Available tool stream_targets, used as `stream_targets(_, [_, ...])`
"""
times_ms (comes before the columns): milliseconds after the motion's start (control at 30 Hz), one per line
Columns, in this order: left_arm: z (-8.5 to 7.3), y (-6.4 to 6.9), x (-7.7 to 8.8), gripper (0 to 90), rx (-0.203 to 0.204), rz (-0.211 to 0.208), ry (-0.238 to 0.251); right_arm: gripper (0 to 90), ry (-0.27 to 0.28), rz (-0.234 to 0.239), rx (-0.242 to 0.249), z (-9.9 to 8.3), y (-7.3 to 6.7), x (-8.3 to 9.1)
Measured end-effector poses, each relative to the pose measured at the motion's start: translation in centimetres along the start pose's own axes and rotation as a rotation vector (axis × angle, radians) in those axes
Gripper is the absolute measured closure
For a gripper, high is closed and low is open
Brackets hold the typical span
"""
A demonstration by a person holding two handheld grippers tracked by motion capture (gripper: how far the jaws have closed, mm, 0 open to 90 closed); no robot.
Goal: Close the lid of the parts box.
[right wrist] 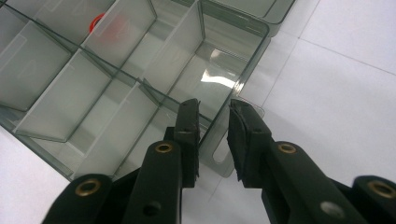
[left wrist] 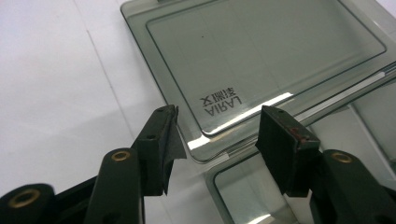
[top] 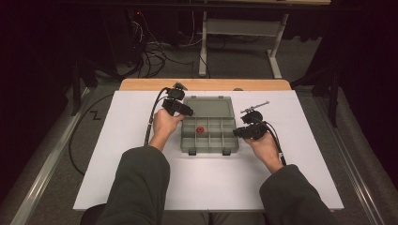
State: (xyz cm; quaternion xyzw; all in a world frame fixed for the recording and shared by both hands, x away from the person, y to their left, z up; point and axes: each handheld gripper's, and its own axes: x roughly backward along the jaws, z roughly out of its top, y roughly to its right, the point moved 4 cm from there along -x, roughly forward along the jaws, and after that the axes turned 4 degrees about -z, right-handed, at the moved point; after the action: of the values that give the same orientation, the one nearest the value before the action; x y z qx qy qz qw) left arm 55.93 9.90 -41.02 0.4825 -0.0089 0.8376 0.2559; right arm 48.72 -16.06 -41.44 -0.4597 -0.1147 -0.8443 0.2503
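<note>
Smoke-grey transparent plastic organiser box [top: 209, 135], with divided compartments, lay at the middle of the white table top [top: 117, 154], its flat hinged lid [top: 208, 106] thrown open and lying on the far side. One small red ring-shaped part [top: 200, 129] sat in a compartment of the far row; through the dividers it showed as a red blur [right wrist: 99, 21] in my right gripper view.

My left gripper [top: 180, 108] stood at the box's far left corner. Its jaws were apart, with the near corner of the lid [left wrist: 205, 144] between them and untouched by either pad. Reversed lettering showed through the lid just beyond.

My right gripper [top: 246, 131] stood at the box's right-hand edge. Its jaws straddled the side wall [right wrist: 212, 140], one inside the end compartment and one outside by a latch tab; a narrow gap remained, and I could not tell whether the pads pressed on the wall.

A slim grey metal tool [top: 254, 107] lay on the table beyond my right gripper, apart from the box.
</note>
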Motion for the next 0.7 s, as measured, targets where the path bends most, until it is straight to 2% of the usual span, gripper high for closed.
stream_targets(267, [-0.1, -0.4, -0.7, 48.1, 0.041, -0.024, -0.001, 75.8, 0.003, -0.004, 0.006, 0.0, 0.0, 0.0])
stream_targets(533, [-0.1, -0.7, -1.0, 46.9, 0.055, -0.042, 0.002, 75.9, 0.003, -0.008, 0.009, -0.1, -0.1, 0.0])
stream_targets(700, [-0.1, -1.1, -1.2, 46.3, 0.097, -0.071, 0.010, 75.9, 0.003, -0.011, 0.008, -0.1, -0.1, 0.0])
